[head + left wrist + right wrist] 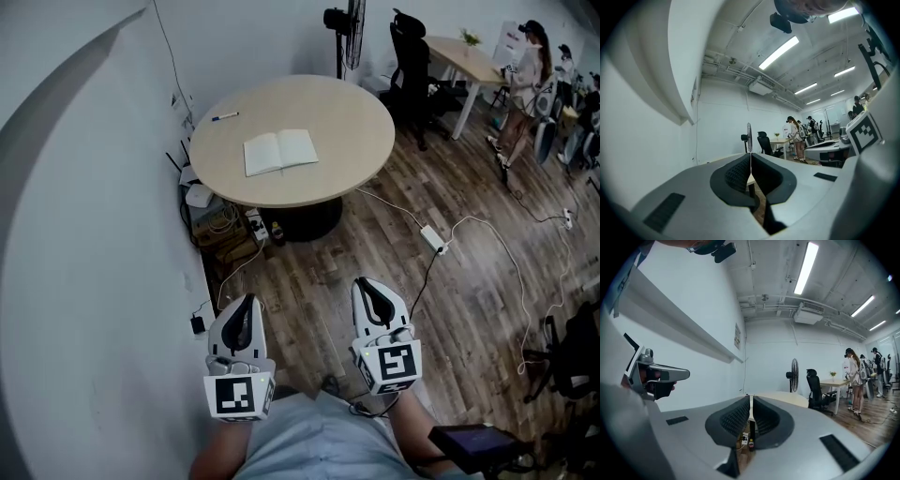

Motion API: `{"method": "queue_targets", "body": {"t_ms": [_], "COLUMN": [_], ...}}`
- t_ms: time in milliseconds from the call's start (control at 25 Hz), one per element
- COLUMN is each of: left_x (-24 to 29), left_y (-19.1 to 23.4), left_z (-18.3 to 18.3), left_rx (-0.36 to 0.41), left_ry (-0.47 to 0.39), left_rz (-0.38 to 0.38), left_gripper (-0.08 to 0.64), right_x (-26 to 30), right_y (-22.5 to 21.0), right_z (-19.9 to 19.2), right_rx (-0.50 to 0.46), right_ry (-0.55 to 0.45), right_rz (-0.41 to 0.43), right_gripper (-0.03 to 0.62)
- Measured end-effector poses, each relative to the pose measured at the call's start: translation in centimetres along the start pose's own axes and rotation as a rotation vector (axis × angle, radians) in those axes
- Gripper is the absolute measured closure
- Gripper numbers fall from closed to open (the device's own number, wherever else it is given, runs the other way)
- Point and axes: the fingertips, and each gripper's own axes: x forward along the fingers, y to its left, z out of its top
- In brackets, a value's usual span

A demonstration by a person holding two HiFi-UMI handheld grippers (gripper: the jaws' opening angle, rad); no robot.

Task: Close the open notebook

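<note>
The notebook lies open on the table, well apart from the left gripper and right gripper (jaws together, empty); I'd get close first, then flip 1 cover.

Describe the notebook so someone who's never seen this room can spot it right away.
Find the round tan table standing against the white wall. The notebook lies open near the table's middle, pale pages facing up. The only other thing on the tabletop is a small pen at the far left edge.
</note>
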Motion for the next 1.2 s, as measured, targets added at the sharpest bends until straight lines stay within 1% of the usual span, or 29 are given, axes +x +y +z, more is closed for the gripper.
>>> {"method": "queue_targets", "body": {"t_ms": [200,400,560,760,1000,1200], "left_x": [2.6,6.1,10.3,17.1,23.9,28.7], "left_y": [1.2,3.6,6.6,11.1,16.3,19.0], "left_z": [-1.7,-4.1,-5.9,-7.4,-7.6,-5.3], "left_rx": [-0.021,-0.053,-0.072,-0.085,-0.079,-0.056], "left_ry": [0.028,0.068,0.092,0.103,0.103,0.060], "left_rz": [0.019,0.040,0.046,0.048,0.039,0.027], "left_gripper": [0.538,0.538,0.538,0.537,0.538,0.538], "right_x": [3.2,7.7,12.8,21.0,29.9,35.0], "right_y": [-0.6,-1.0,-1.0,-1.3,-1.4,-2.5], "right_z": [-1.2,-3.2,-4.3,-4.8,-3.9,-1.4], "right_rx": [-0.003,-0.001,0.000,-0.013,-0.007,-0.011], "right_ry": [0.033,0.079,0.107,0.120,0.112,0.078], "right_rz": [0.023,0.042,0.048,0.064,0.059,0.047], "right_gripper": [0.541,0.541,0.541,0.541,0.541,0.540]}}
